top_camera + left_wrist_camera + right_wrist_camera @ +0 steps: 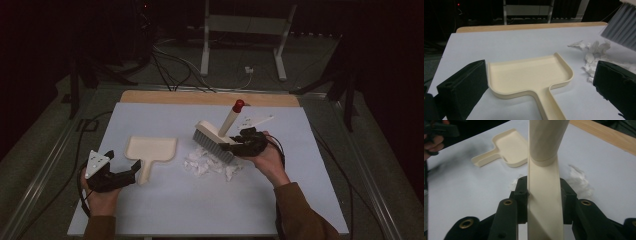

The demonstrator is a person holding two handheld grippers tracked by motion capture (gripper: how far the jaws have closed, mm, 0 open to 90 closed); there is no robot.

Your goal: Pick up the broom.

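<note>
Nearest me, my left gripper hangs low over the pale blue-grey surface, its jaws spread wide on either side of the handle of the cream plastic dustpan, not pressing it. The pan lies flat, tray pointing away from me, handle toward me. A little farther out and to the right, my right gripper has its jaws clamped on the flat cream handle of the hand brush, which ends in a red cap; the grey bristles slope down just above the heap of crumpled white paper scraps. The heap sits between brush and pan, just beside the pan's right edge. I judge this the set-up before sweeping: next I should close the left jaws on the pan handle, turn its open lip toward the scraps, and hold it steady while the brush pushes them in.
</note>
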